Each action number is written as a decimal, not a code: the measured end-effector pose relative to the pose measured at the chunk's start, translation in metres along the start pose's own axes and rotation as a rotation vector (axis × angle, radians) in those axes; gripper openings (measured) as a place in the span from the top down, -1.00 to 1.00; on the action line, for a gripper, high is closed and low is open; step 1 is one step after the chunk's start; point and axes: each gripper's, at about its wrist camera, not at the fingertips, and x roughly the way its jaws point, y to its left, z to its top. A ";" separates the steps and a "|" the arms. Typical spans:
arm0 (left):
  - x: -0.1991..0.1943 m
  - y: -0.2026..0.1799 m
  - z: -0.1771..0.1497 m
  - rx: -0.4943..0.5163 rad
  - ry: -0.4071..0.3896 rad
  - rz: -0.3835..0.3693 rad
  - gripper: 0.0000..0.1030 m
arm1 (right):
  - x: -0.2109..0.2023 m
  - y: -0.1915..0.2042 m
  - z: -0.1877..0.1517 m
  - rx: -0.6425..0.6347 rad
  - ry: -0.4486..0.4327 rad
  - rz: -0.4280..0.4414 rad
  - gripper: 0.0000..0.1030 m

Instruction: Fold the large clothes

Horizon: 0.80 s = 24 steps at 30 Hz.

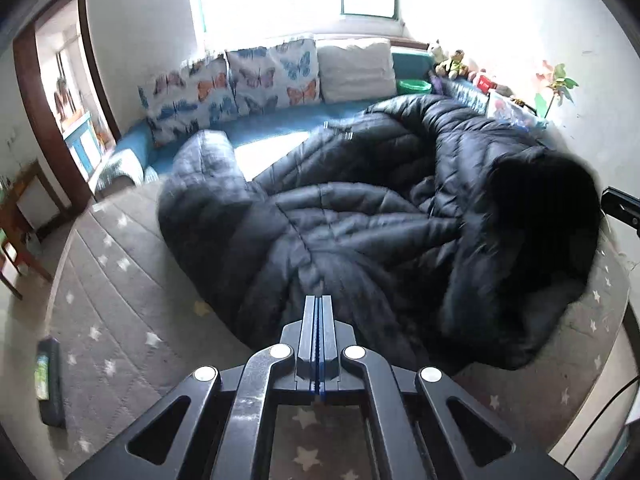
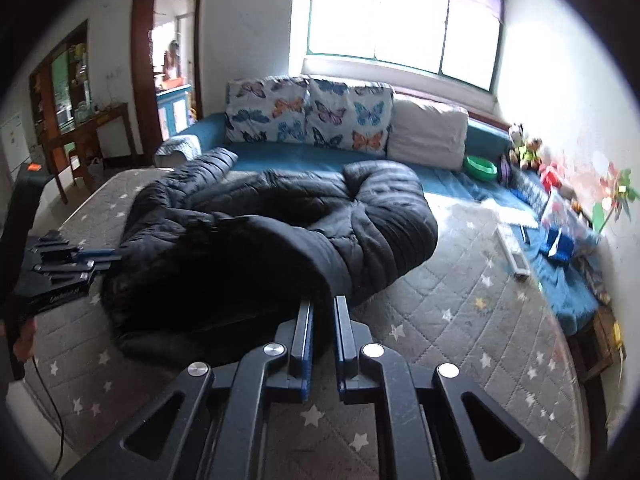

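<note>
Jaws first: my left gripper (image 1: 318, 300) has its jaws pressed flat together, blue pads meeting, nothing between them. The tips sit at the near edge of the black quilted coat (image 1: 360, 216); I cannot tell if they touch it. My right gripper (image 2: 323, 304) has its jaws slightly apart with a narrow gap, tips at the coat's dark hood edge (image 2: 248, 264), no fabric visibly pinched.

The coat lies crumpled on the grey star-print bed cover (image 1: 120, 300), one sleeve (image 1: 208, 160) reaching toward 11 o'clock in the left view. The hood bunches at 3 o'clock there.

Butterfly cushions (image 2: 308, 116) and a white pillow (image 2: 430, 136) line the blue bedding (image 2: 280, 154) at 12 o'clock under the window (image 2: 404, 20). Green bowl (image 2: 480, 168) and soft toys (image 2: 524, 150) at 2 o'clock.

Writing: white script on the left gripper's body in the right view (image 2: 68, 268), too blurred to read. A dark box with a green label (image 1: 48, 380) at 8 o'clock, also illegible.
</note>
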 end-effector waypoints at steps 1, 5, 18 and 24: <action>-0.010 0.000 -0.001 0.013 -0.016 -0.009 1.00 | -0.007 0.001 -0.001 0.003 -0.007 0.032 0.85; -0.021 -0.001 -0.002 0.034 0.001 0.001 0.98 | -0.018 -0.001 0.000 0.006 -0.021 0.069 0.85; 0.024 0.000 -0.006 0.009 0.073 -0.062 -0.51 | 0.048 0.004 -0.024 -0.166 0.118 -0.071 -0.58; 0.065 -0.001 0.003 -0.007 0.147 -0.053 -0.28 | 0.085 -0.003 -0.034 -0.200 0.156 -0.107 -0.58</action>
